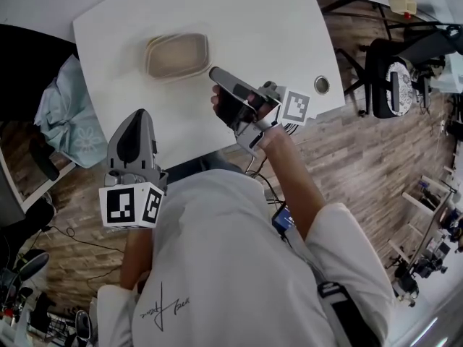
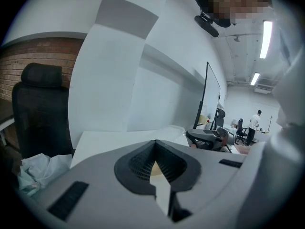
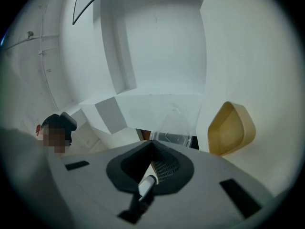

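A tan rounded container (image 1: 177, 55) lies empty on the white table (image 1: 253, 20); the right gripper view shows it at the right (image 3: 232, 128). My right gripper (image 1: 215, 71) reaches over the table just right of the container. Its jaws are shut (image 3: 152, 142), and a clear plastic lid (image 3: 172, 125) stands up from their tips, apparently pinched there. My left gripper (image 1: 141, 113) hovers at the table's near edge, left of the right one. Its jaws are shut (image 2: 155, 142) with nothing between them.
A black chair with a pale blue cloth (image 1: 69, 114) stands at the table's left. A round cable hole (image 1: 321, 84) sits near the table's right corner. Another black office chair (image 1: 394, 78) stands on the wood floor at the right. A person (image 2: 256, 123) stands far off.
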`<state>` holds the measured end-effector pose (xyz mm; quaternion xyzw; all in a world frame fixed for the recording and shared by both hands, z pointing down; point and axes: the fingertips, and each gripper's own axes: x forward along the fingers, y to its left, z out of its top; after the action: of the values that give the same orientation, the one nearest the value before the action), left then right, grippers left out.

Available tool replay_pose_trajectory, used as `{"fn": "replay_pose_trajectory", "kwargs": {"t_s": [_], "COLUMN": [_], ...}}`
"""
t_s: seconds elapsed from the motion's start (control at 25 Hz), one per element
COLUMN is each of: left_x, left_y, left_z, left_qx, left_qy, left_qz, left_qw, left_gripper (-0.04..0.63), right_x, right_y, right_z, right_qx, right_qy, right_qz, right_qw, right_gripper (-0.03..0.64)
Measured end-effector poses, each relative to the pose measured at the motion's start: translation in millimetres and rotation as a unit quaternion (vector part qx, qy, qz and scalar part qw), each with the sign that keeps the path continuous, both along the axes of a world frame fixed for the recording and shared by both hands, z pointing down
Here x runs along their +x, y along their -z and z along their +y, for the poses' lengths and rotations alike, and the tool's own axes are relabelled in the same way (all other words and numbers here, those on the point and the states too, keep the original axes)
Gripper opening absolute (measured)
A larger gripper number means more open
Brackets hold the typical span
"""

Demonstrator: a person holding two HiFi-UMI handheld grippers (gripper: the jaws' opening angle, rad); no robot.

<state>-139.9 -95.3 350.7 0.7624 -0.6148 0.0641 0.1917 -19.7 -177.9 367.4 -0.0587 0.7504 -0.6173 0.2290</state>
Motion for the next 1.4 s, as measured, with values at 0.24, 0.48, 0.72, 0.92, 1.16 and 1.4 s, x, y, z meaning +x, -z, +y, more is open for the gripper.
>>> {"fn": "replay_pose_trajectory", "kwargs": {"t_s": [0.24,0.48,0.72,0.92,1.16,1.4], "left_x": [1,4,8,9,8,10], "left_y": [2,5,10,14,19,23], "left_z": [6,6,9,13,20,30], "left_qx": [0.004,0.009,0.014,0.02,0.027,0.035], "left_qy": [0.003,0.003,-0.002,-0.001,0.004,0.008], "left_qz": [0.003,0.01,0.012,0.012,0.013,0.015], "left_qw": [1.0,0.9999,0.9998,0.9997,0.9995,0.9992], "left_gripper": [0.005,0.005,0.005,0.005,0.005,0.005], "right_x": [4,9,11,14,17,22], "right_y": [8,17,34,41,51,62], "right_z": [5,5,9,14,19,28], "right_qx": [0.006,0.009,0.016,0.018,0.021,0.028], "right_qy": [0.007,0.005,0.008,0.006,0.006,0.002], "right_qz": [0.002,0.002,-0.001,-0.007,-0.016,-0.026], "right_qw": [1.0,1.0,1.0,1.0,1.0,0.999], "right_gripper": [0.012,0.012,0.012,0.012,0.012,0.012]}}
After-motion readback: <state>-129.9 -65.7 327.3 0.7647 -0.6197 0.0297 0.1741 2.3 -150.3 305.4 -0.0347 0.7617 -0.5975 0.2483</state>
